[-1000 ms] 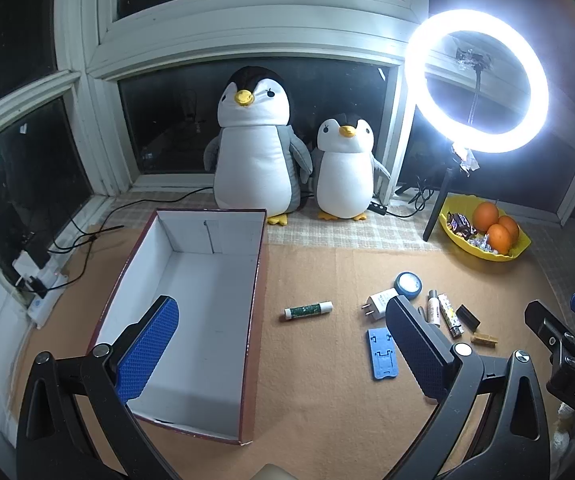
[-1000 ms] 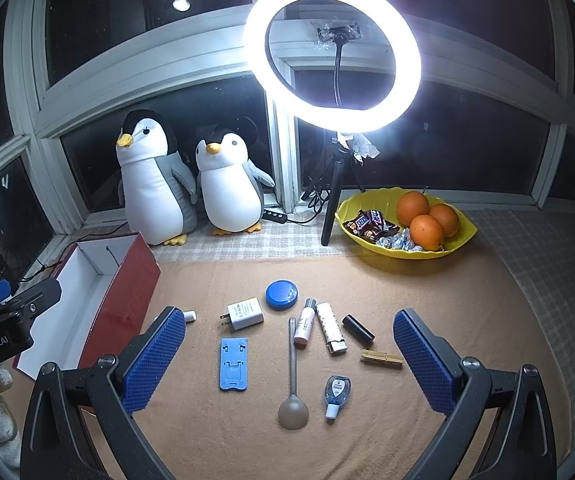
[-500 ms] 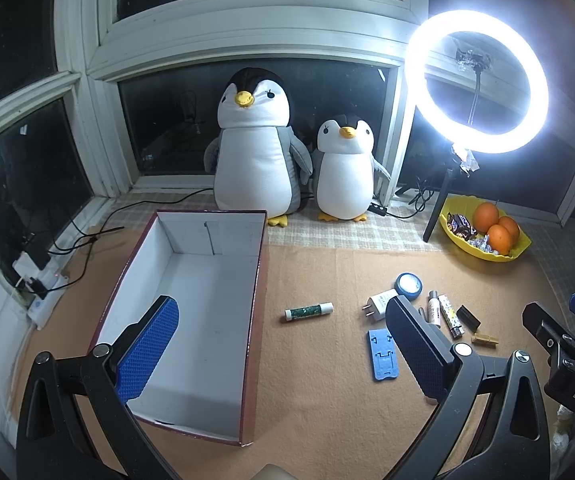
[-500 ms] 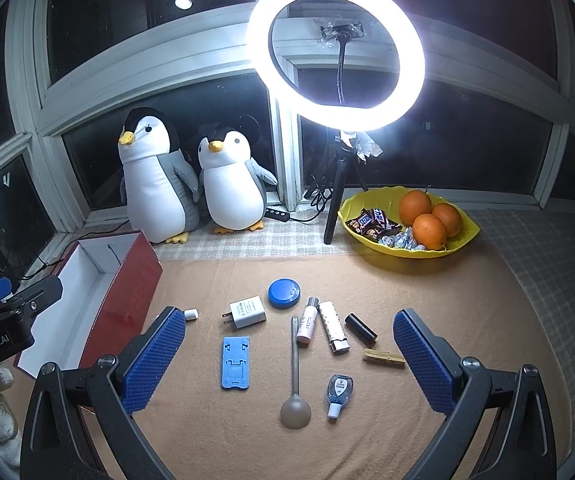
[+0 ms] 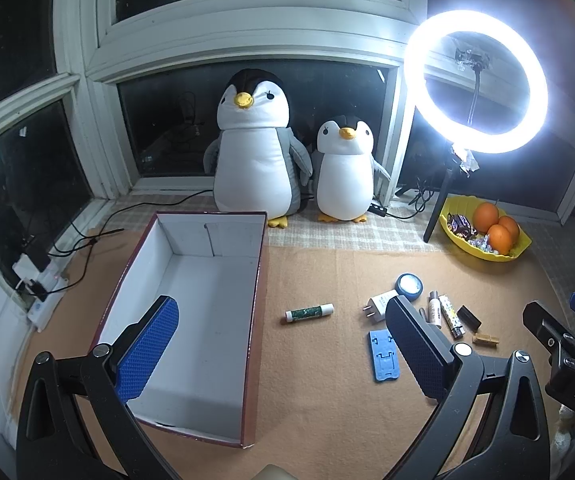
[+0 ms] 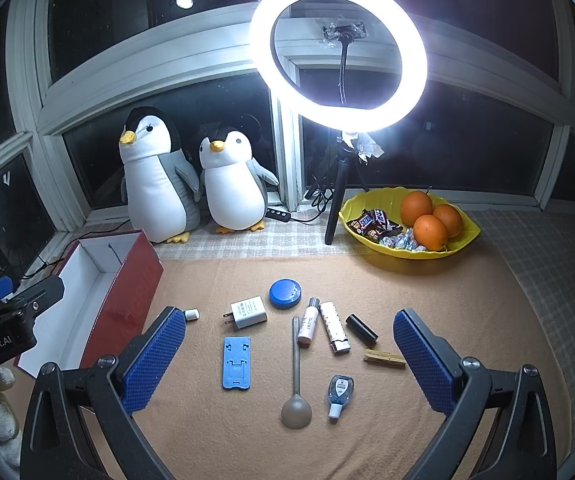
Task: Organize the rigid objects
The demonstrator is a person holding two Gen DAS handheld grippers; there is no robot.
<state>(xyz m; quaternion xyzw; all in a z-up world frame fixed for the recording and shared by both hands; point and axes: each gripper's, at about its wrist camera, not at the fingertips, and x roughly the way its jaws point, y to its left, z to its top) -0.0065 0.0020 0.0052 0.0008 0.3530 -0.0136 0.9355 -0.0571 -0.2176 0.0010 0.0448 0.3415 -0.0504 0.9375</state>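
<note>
Left claw (image 5: pixel 283 350): you hold it spread wide and empty, above the near end of the open box and the worktop beside it.
Right claw (image 6: pixel 289 354): you hold it spread wide too, gripping nothing, above the scattered items.
Box (image 5: pixel 191 276): red outside, white inside, open-topped, at the left of the orange worktop (image 6: pixel 447 300).
Glue stick (image 5: pixel 309 313): lies alone just right of the box.
Cluster: white charger (image 6: pixel 247 311), blue round tin (image 6: pixel 285 293), blue phone stand (image 6: pixel 236 362), long spoon (image 6: pixel 296 376), pink tube (image 6: pixel 308 321), lighter (image 6: pixel 334 327), black lipstick (image 6: pixel 361 330), clothespin (image 6: pixel 384 359) and small blue bottle (image 6: pixel 339 394) lie near one another between your right claw's fingers.
Behind: two plush penguins (image 6: pixel 191 176), a ring light (image 6: pixel 337 52), a yellow bowl (image 6: pixel 459 246) of oranges.
</note>
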